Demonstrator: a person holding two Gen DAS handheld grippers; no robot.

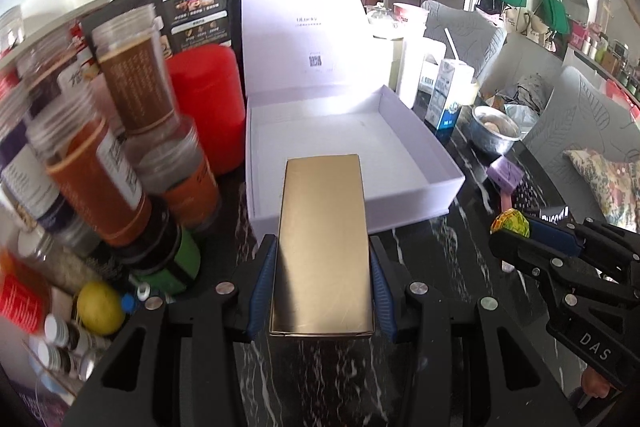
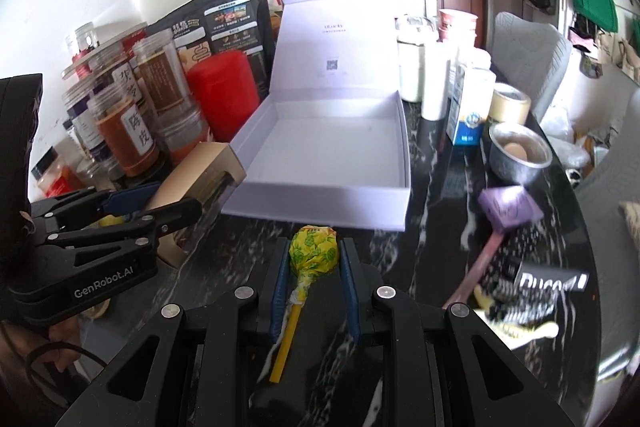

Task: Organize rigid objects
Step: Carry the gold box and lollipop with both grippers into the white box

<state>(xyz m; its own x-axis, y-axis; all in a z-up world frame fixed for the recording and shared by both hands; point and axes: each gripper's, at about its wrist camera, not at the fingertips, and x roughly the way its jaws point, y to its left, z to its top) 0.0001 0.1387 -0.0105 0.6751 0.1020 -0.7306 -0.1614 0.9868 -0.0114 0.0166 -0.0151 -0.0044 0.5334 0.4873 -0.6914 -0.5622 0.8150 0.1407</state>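
My left gripper (image 1: pixel 323 247) is shut on a gold rectangular box (image 1: pixel 322 239), holding it just in front of the open white gift box (image 1: pixel 416 147); the gold box's far end reaches over the white box's front wall. In the right wrist view the left gripper (image 2: pixel 176 195) holds the gold box (image 2: pixel 200 171) at the left of the white box (image 2: pixel 320 203). My right gripper (image 2: pixel 314 251) is shut on a yellow-green wrapped lollipop (image 2: pixel 312 253) with a yellow stick, just before the white box's front wall. In the left wrist view the right gripper (image 1: pixel 512 233) holds the lollipop (image 1: pixel 510 223).
Several spice jars (image 1: pixel 120 99) and a red canister (image 1: pixel 208 107) crowd the left. A milk carton (image 1: pixel 450 95), metal bowl with an egg (image 2: pixel 518 151), tape roll (image 2: pixel 510 105), purple-headed tool (image 2: pixel 508 209) and black packet (image 2: pixel 532 291) lie right on the black marble table (image 2: pixel 432 227).
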